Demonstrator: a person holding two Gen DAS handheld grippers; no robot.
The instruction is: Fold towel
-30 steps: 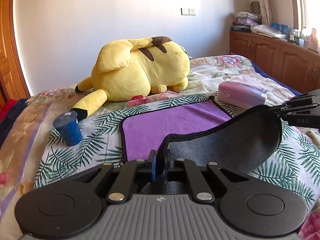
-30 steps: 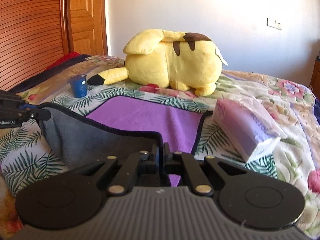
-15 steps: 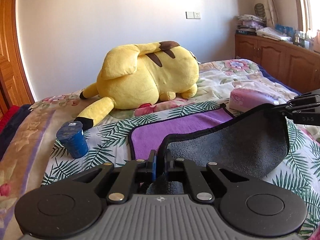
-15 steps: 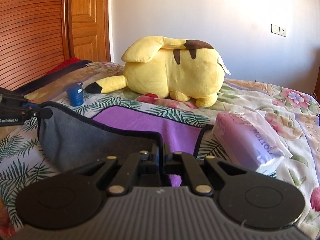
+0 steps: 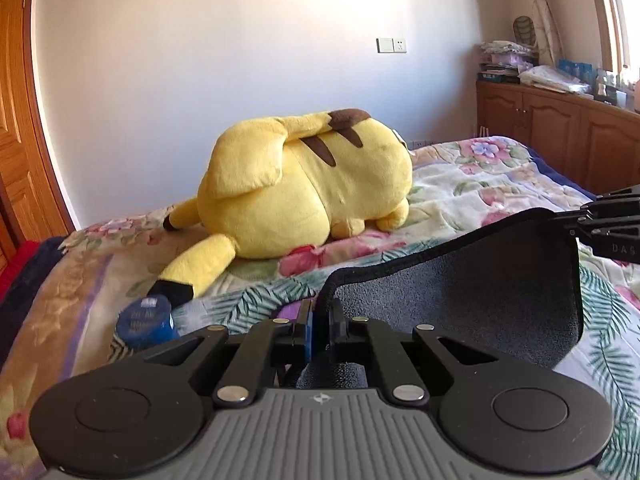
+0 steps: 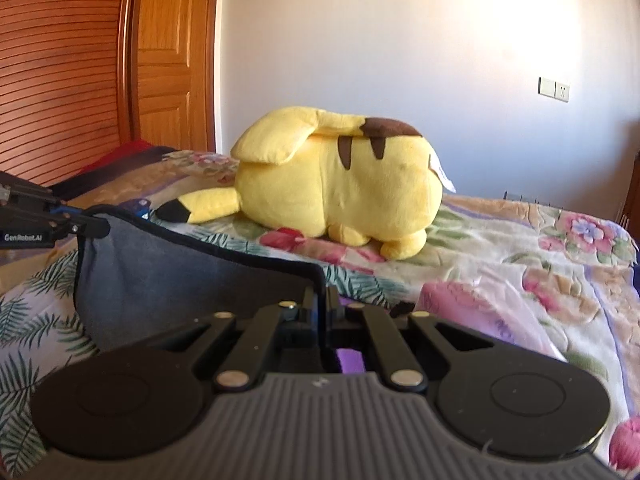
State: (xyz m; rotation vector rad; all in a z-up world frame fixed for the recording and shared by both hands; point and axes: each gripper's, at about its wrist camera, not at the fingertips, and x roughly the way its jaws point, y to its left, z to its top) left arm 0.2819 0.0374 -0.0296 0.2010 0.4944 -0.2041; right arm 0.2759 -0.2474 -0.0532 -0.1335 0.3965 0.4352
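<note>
Cup point(image 5: 146, 322), blue: on the bed point(image 5: 472, 188), far left, near the plush's tail. Left tool point(image 5: 319, 314): jaws pinched together on the towel's point(image 5: 460, 304) black-bound edge. Plush point(image 5: 308, 192), yellow: lying on the bed beyond the towel. Towel: grey side facing the cameras, held up off the bed, slung between both tools; purple scrap visible beneath. Right tool point(image 6: 323, 300): jaws clamped on the opposite corner. Pack point(image 6: 484, 320), pink: on the bed, right.

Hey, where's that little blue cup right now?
In the left wrist view, the blue cup stands on the bed at lower left, beside the black tail tip of the yellow plush toy and just left of the left gripper.
</note>
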